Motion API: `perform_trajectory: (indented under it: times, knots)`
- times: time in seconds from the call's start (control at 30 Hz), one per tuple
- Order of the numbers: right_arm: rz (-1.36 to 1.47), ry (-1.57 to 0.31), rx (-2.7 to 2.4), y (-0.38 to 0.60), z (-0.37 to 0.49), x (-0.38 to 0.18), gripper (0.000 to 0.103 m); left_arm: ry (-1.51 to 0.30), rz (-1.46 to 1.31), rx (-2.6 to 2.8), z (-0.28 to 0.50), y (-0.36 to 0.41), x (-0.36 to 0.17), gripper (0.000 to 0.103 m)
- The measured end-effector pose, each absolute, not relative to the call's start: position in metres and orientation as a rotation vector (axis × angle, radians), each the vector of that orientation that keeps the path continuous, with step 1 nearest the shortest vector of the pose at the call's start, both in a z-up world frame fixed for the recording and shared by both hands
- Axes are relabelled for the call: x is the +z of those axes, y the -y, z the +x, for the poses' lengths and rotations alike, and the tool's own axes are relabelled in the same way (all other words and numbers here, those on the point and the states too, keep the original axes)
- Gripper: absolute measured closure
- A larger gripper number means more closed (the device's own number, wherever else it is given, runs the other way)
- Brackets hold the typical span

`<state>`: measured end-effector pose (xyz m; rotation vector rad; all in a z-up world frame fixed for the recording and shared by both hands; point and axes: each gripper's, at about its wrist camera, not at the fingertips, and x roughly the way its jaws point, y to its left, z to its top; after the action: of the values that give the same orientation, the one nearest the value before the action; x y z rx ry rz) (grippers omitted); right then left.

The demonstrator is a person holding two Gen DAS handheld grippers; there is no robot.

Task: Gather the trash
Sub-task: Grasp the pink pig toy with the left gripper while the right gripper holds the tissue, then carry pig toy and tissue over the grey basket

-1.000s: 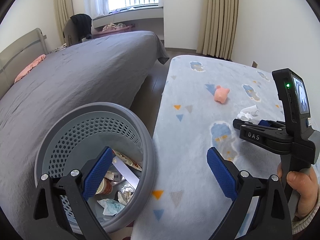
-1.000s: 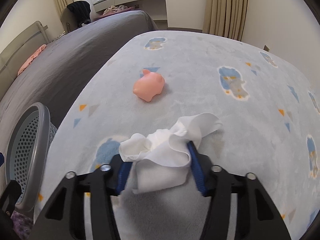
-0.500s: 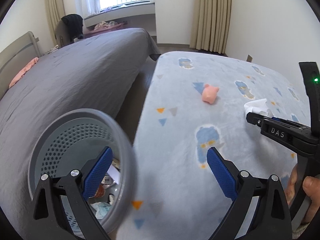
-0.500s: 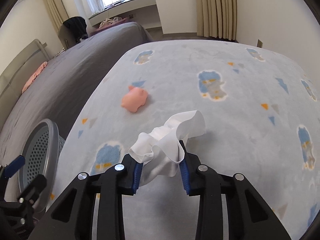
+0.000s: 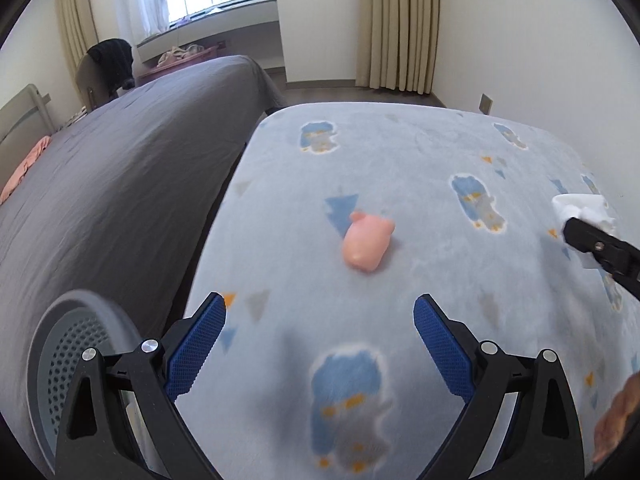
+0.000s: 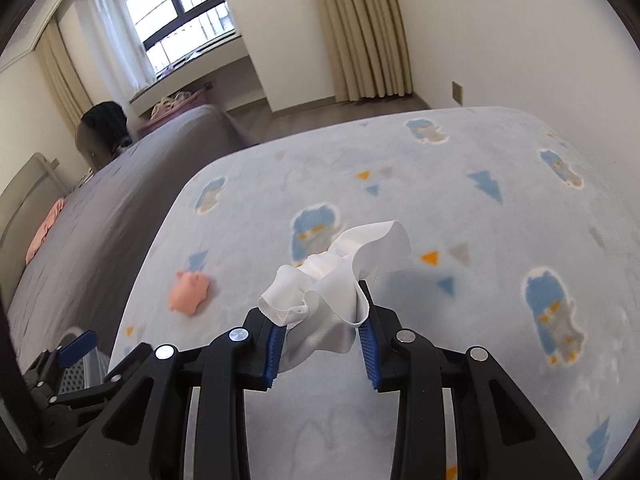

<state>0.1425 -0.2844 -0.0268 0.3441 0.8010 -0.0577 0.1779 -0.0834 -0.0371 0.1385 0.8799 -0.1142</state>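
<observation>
legible text, labels, brands, numbers, signs: none in either view. the blanket's (image 5: 420, 184) prints are pictures and triangles only, without lettering. no marking reads on the black frames of either gripper.
</observation>
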Motion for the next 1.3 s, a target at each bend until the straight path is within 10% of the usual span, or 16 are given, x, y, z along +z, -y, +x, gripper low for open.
perform_trajectory:
  times: [0.3,0.47,0.6,1.3]
  knots:
    - [0.413,-0.823,-0.061,0.301,0.143,-0.032,0.071,-0.914,0.168,-0.090,0.230,0.108,-0.064,0.012]
    - [0.412,-0.817,-0.041,0.298,0.142,-0.030,0.071,-0.939,0.162,-0.088,0.241,0.110,-0.076,0.029]
    - [0.400,-0.817,-0.035,0.294,0.142,-0.030,0.071,-0.945,0.124,-0.153,0.239,0.115,-0.073,0.067]
    - [0.348,-0.800,0.080,0.238,0.111,0.003,0.071,-0.846,0.109,-0.123,0.111,0.045,-0.011,0.067]
